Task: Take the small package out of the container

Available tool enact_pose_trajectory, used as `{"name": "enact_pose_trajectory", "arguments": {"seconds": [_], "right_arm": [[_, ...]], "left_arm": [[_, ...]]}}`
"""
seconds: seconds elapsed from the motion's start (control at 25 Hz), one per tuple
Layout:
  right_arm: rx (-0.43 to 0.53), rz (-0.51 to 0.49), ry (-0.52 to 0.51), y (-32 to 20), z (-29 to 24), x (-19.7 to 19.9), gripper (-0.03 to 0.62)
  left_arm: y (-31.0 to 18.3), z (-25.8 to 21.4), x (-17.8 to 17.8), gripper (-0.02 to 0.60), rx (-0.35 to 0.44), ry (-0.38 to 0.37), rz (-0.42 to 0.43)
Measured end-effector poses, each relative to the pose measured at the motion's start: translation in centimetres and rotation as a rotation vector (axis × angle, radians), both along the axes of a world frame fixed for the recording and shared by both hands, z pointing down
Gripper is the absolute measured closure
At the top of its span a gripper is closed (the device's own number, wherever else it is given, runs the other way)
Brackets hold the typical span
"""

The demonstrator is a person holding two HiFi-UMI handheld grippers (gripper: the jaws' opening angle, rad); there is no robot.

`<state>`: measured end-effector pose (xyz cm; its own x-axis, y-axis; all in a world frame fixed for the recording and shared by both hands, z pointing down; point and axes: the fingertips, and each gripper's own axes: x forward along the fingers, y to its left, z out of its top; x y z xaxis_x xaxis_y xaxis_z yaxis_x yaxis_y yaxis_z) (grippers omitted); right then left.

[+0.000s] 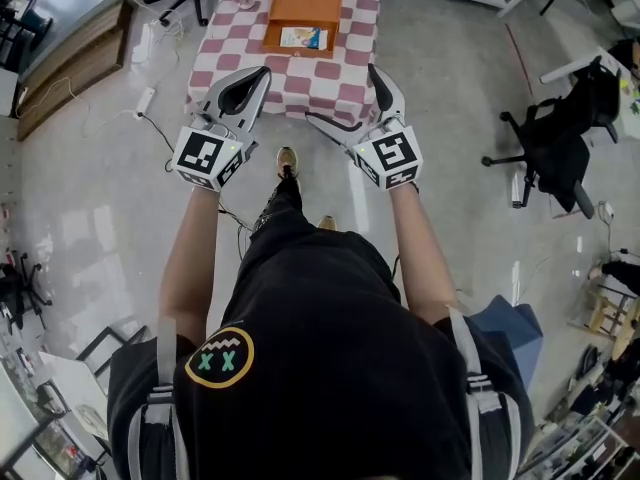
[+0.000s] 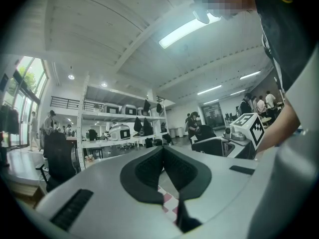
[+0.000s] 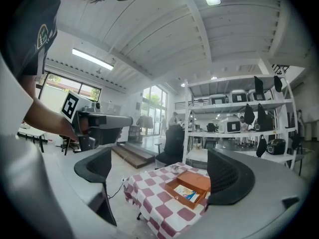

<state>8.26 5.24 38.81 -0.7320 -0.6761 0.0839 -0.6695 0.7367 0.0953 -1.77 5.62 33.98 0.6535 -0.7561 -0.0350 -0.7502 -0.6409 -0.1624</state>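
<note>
Nothing of the task is done yet, as far as these views show: the small flat package with blue and yellow print [image 1: 304,37] lies inside the shallow orange-brown cardboard container [image 1: 300,10]. The container sits on the low table draped in a red-and-white checked cloth [image 1: 350,18], towards its far edge, and neither tool is close to it. The person stands a step back from the table's near edge with both arms held forward. The left gripper [image 1: 262,73] has its dark pads pressed together with nothing caught between them. The right gripper [image 1: 342,94] is spread wide and empty. The whole job is left: approach, reach into the box, close on the package and lift it clear. I judge the right tool the likelier one to do that, since it is already spread. The head view alone gives the layout from above, with the package in the near half of the box. The right gripper view [image 3: 159,171] frames the table [image 3: 149,193], the box [image 3: 200,179] and the package [image 3: 187,192] between its parted jaws, so it is aimed at the target. The left gripper view [image 2: 163,153] points higher, at shelving and ceiling, and shows only a sliver of checked cloth under its closed jaws, and no box at all.
</note>
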Motion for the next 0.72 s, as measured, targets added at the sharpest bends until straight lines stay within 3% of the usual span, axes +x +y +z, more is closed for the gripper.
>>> {"name": "enact_pose_trajectory", "arguments": {"seconds": [0.72], "right_arm": [[-0.049,0.037,0.043,-15.3,2.6,-3.8,0.002]], "left_arm": [[-15.3,3.2,-3.2,0.565,-0.041,0.019,0.064]]}}
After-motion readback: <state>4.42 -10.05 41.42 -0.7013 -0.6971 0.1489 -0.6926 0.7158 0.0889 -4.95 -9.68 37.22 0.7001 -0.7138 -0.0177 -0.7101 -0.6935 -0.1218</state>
